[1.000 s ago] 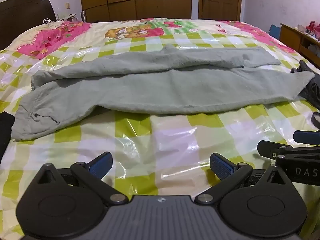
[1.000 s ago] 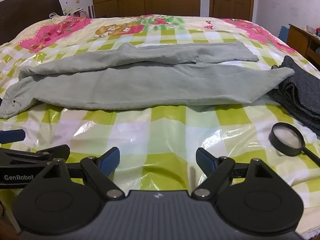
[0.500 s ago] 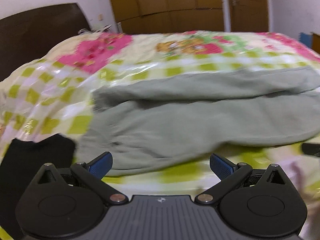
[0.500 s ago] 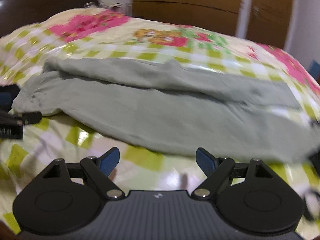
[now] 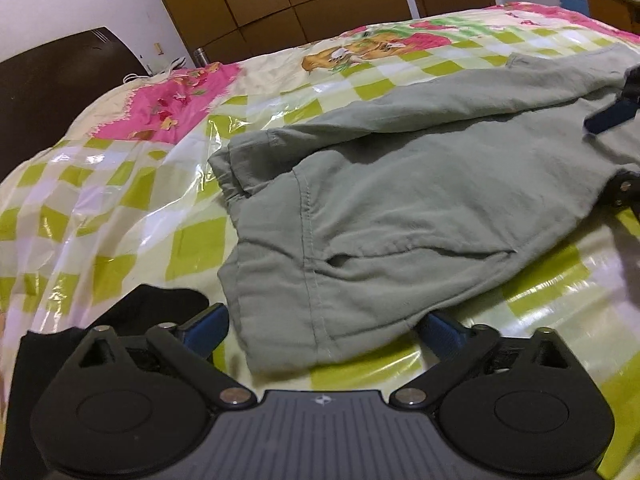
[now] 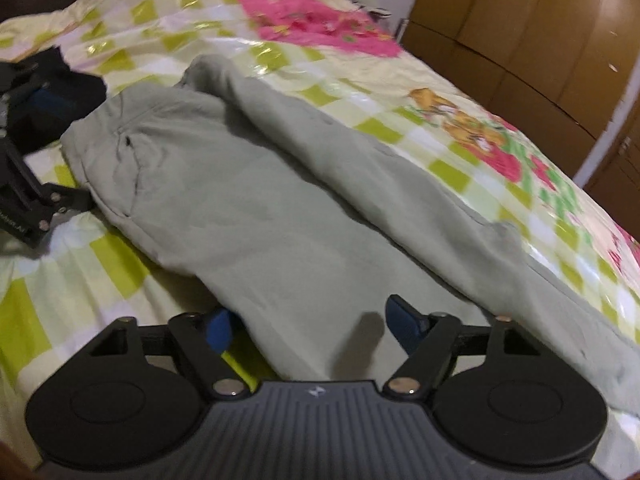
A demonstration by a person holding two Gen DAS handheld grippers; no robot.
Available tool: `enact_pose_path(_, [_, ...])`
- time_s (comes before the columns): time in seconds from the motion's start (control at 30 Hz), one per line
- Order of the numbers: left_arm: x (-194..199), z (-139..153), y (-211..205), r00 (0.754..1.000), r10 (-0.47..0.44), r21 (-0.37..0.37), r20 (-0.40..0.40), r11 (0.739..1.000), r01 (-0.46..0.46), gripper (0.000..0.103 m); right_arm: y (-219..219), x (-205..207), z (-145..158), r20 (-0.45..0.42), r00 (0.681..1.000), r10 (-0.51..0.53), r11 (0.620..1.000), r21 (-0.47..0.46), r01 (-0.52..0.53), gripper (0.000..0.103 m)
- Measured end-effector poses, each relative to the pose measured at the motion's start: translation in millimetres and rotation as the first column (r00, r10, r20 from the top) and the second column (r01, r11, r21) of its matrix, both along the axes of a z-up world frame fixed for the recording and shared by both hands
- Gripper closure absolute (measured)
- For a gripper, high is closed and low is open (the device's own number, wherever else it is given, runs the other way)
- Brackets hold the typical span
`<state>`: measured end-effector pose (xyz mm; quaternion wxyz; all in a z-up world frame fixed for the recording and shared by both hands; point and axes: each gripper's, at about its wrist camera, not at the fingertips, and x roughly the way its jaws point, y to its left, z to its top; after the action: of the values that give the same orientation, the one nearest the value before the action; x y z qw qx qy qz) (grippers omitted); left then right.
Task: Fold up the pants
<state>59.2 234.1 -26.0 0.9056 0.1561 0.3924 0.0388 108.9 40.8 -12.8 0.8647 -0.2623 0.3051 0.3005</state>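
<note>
1. The pale grey-green cotton pants (image 5: 420, 200) lie lengthwise across the bed's glossy plastic-covered bedspread of lime-green and white checks (image 5: 120, 216), one leg doubled over the other, waistband end to the left, legs running off to the right.

2. The left gripper (image 5: 322, 326) sits right at the near waistband corner. Its blue-padded fingers (image 5: 208, 326) straddle that corner, spread wide; the jaws have just been closing a touch, cloth between them but not pinched yet.

3. The right gripper (image 6: 308, 324) is further along the near edge, over the thigh part of the pants (image 6: 260, 208). Its jaws are spread too and have likewise just been narrowing, with the fabric edge lying between the pads and no squeeze visible.

4. A crumpled black garment (image 5: 132, 312) lies just beside the left gripper on its near left, close to the waistband.

5. Step in hand, by my reading: the approach for the first grab along the near edge. No further fold has started.

6. Next move calls for both sets of pads to close on the edge, taking every layer and not the slippery plastic sheet beneath.

7. The left gripper must keep clear of the black garment.
</note>
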Motion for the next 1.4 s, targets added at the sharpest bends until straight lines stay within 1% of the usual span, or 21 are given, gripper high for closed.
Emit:
enact_pose_path(0.07, [5, 5, 10, 1.000, 0.008, -0.066, 0.003, 0.998, -0.007, 0.026, 8, 3, 1, -0.023, 1.000, 0.016, 1.000, 0.007, -0.016, 0.064])
enact_pose_path(0.1, [6, 4, 13, 1.000, 0.017, -0.082, 0.007, 0.996, -0.017, 0.042, 9, 4, 2, -0.039, 0.999, 0.022, 1.000, 0.015, -0.022, 0.070])
enact_pose_path(0.13, [6, 5, 16, 0.999, 0.031, -0.077, 0.009, 0.997, -0.030, 0.049, 10, 4, 3, -0.062, 0.998, 0.027, 0.999, 0.025, -0.025, 0.081])
enact_pose_path(0.17, [5, 5, 18, 0.999, 0.038, -0.072, 0.012, 0.997, -0.037, 0.054, 11, 4, 4, -0.077, 0.997, 0.026, 0.999, 0.028, -0.024, 0.087])
enact_pose_path(0.23, [-1, 8, 24, 0.998, 0.055, -0.107, 0.015, 0.993, -0.053, 0.060, 14, 2, 3, -0.095, 0.995, 0.031, 0.999, 0.024, -0.029, 0.097])
enact_pose_path(0.27, [-5, 9, 23, 0.998, 0.063, -0.123, 0.019, 0.991, -0.060, 0.063, 15, -1, 4, -0.102, 0.994, 0.036, 0.999, 0.022, -0.034, 0.099])
enact_pose_path(0.5, [-53, 22, 29, 0.995, 0.096, -0.144, -0.028, 0.985, -0.099, 0.065, 10, -37, 18, -0.195, 0.976, 0.096, 0.993, 0.080, -0.082, 0.100])
enact_pose_path(0.53, [-59, 23, 29, 0.994, 0.106, -0.128, -0.040, 0.986, -0.110, 0.065, 11, -44, 18, -0.219, 0.969, 0.113, 0.991, 0.090, -0.095, 0.098])
enact_pose_path(0.6, [-70, 25, 30, 0.990, 0.131, -0.108, -0.052, 0.985, -0.136, 0.064, 15, -55, 13, -0.273, 0.951, 0.145, 0.988, 0.088, -0.125, 0.090])
enact_pose_path(0.7, [-83, 34, 31, 0.987, 0.153, -0.124, -0.044, 0.980, -0.157, 0.061, 17, -64, 12, -0.283, 0.948, 0.148, 0.986, 0.117, -0.119, 0.087])
enact_pose_path(0.73, [-87, 39, 29, 0.987, 0.158, -0.128, -0.036, 0.979, -0.161, 0.060, 14, -65, 16, -0.281, 0.949, 0.141, 0.986, 0.126, -0.109, 0.083])
enact_pose_path(0.87, [-93, 58, 15, 0.987, 0.159, -0.118, 0.003, 0.980, -0.158, 0.060, -30, -61, 35, -0.281, 0.959, 0.045, 0.984, 0.180, 0.007, 0.074])
enact_pose_path(0.93, [-92, 68, 1, 0.989, 0.146, -0.121, 0.026, 0.983, -0.141, 0.060, -62, -55, 43, -0.282, 0.959, -0.040, 0.977, 0.192, 0.098, 0.074])
enact_pose_path(1.0, [-85, 76, -16, 0.992, 0.115, -0.140, 0.049, 0.984, -0.107, 0.060, -102, -47, 47, -0.288, 0.943, -0.169, 0.953, 0.195, 0.230, 0.074])
enact_pose_path(1.07, [-72, 80, -43, 0.996, 0.059, -0.163, 0.061, 0.985, -0.048, 0.060, -152, -35, 47, -0.292, 0.898, -0.328, 0.902, 0.186, 0.390, 0.074])
enact_pose_path(1.13, [-57, 80, -74, 0.998, -0.007, -0.186, 0.068, 0.982, 0.020, 0.060, -202, -24, 43, -0.300, 0.828, -0.473, 0.826, 0.174, 0.536, 0.074])
enact_pose_path(1.2, [-40, 77, -106, 0.995, -0.074, -0.226, 0.070, 0.970, 0.088, 0.060, -256, -18, 37, -0.331, 0.730, -0.598, 0.720, 0.181, 0.670, 0.074])
enact_pose_path(1.23, [-30, 74, -124, 0.991, -0.116, -0.246, 0.067, 0.961, 0.129, 0.060, -284, -16, 35, -0.350, 0.675, -0.649, 0.656, 0.193, 0.730, 0.073])
enact_pose_path(1.3, [-12, 68, -160, 0.980, -0.190, -0.265, 0.052, 0.944, 0.197, 0.060, -331, -15, 32, -0.377, 0.580, -0.722, 0.538, 0.220, 0.814, 0.072])
enact_pose_path(1.33, [-4, 64, -178, 0.973, -0.228, -0.277, 0.048, 0.933, 0.232, 0.060, -349, -16, 32, -0.383, 0.547, -0.744, 0.495, 0.233, 0.837, 0.071])
enact_pose_path(1.4, [9, 59, -210, 0.957, -0.287, -0.293, 0.041, 0.912, 0.286, 0.060, -372, -10, 31, -0.395, 0.504, -0.768, 0.434, 0.257, 0.863, 0.068])
